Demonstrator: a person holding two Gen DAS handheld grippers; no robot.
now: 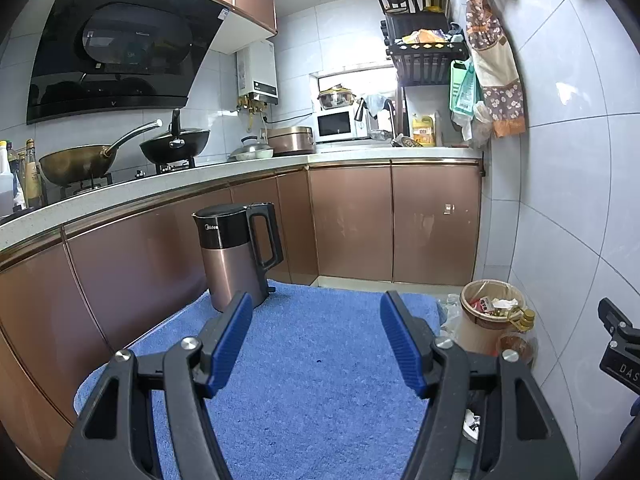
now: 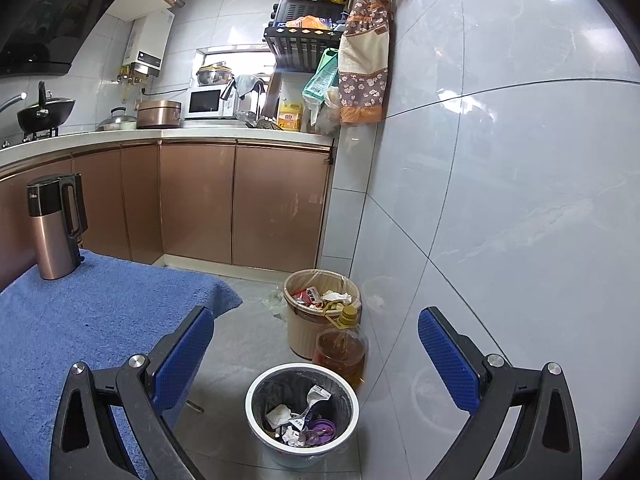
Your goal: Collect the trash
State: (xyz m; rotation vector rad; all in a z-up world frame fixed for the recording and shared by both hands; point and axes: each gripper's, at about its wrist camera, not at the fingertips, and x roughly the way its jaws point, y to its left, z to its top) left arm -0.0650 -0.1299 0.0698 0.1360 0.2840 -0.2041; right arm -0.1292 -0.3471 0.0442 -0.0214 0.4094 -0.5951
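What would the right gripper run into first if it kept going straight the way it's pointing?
Probably the round grey trash bin on the floor, sitting between the open right gripper fingers; depth is uncertain, but nothing shows in between.

Blue towel (image 1: 304, 360) over table, plain, fuzzy. Kettle (image 1: 236, 256) at 10 o'clock on towel: copper-pink body, black top and handle. Left gripper (image 1: 316, 344) black, fingers (image 1: 230, 344) with ribbed blue pads; right gripper (image 2: 316, 354) same colours. Cabinet doors (image 2: 240, 204) copper-brown. Wall tiles (image 2: 500, 160) pale grey-white, faintly marbled. White bin (image 2: 302, 412) at 6 o'clock in right view, grey liner, white paper and purple scrap inside. Beige bin (image 2: 320, 312) at 12 of it. Amber oil bottle (image 2: 340, 350), yellow cap. Apron (image 2: 364, 60) cream, brown floral bands, orange hem.
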